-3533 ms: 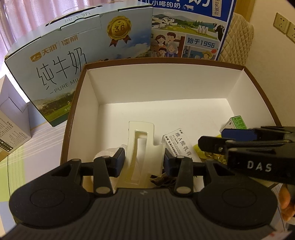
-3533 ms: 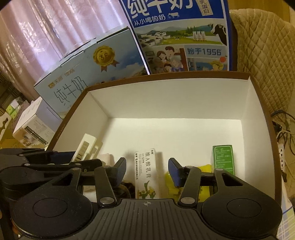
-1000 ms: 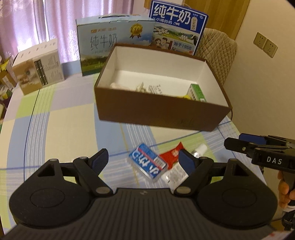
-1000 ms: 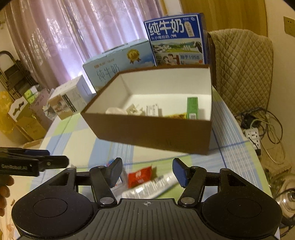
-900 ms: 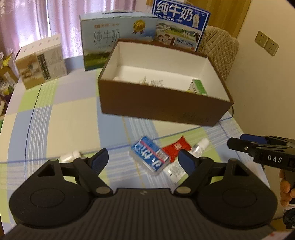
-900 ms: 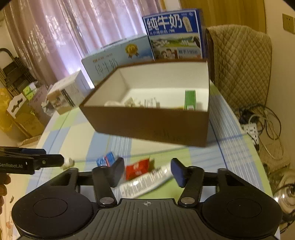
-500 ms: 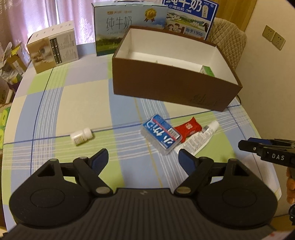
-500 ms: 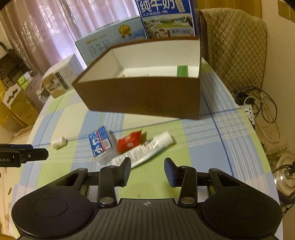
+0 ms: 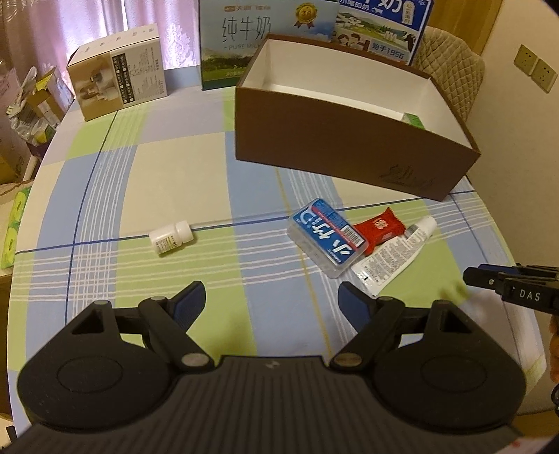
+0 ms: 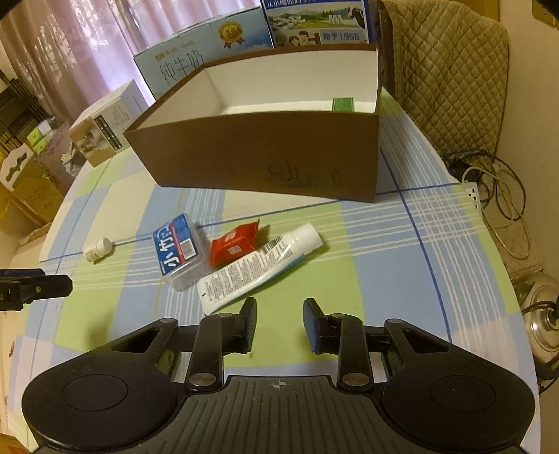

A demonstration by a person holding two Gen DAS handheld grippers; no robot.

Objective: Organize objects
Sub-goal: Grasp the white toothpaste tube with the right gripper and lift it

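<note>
A brown box [image 9: 349, 139] [image 10: 265, 150] with a white inside stands at the far side of the checked tablecloth; a green carton [image 9: 414, 120] [image 10: 343, 104] shows in it. In front of it lie a blue-labelled clear case [image 9: 326, 237] [image 10: 178, 249], a red packet [image 9: 379, 227] [image 10: 234, 244] and a white tube [image 9: 394, 256] [image 10: 258, 267], bunched together. A small white bottle [image 9: 171, 237] [image 10: 99, 249] lies apart to the left. My left gripper [image 9: 271, 300] hangs open and empty above the cloth, short of the case. My right gripper [image 10: 279, 323] is closing on nothing, just short of the tube's flat end.
Two milk cartons [image 9: 258, 38] [image 9: 380, 24] stand behind the brown box, and a beige printed box [image 9: 118, 73] sits at the far left. A quilted chair [image 10: 450, 70] is at the right, with a power strip and cables [image 10: 489, 188] on the floor below the table's right edge.
Both grippers have drawn back and down from the brown box, so the items on the cloth now lie just ahead. The right jaws have narrowed; the left jaws keep their width.
</note>
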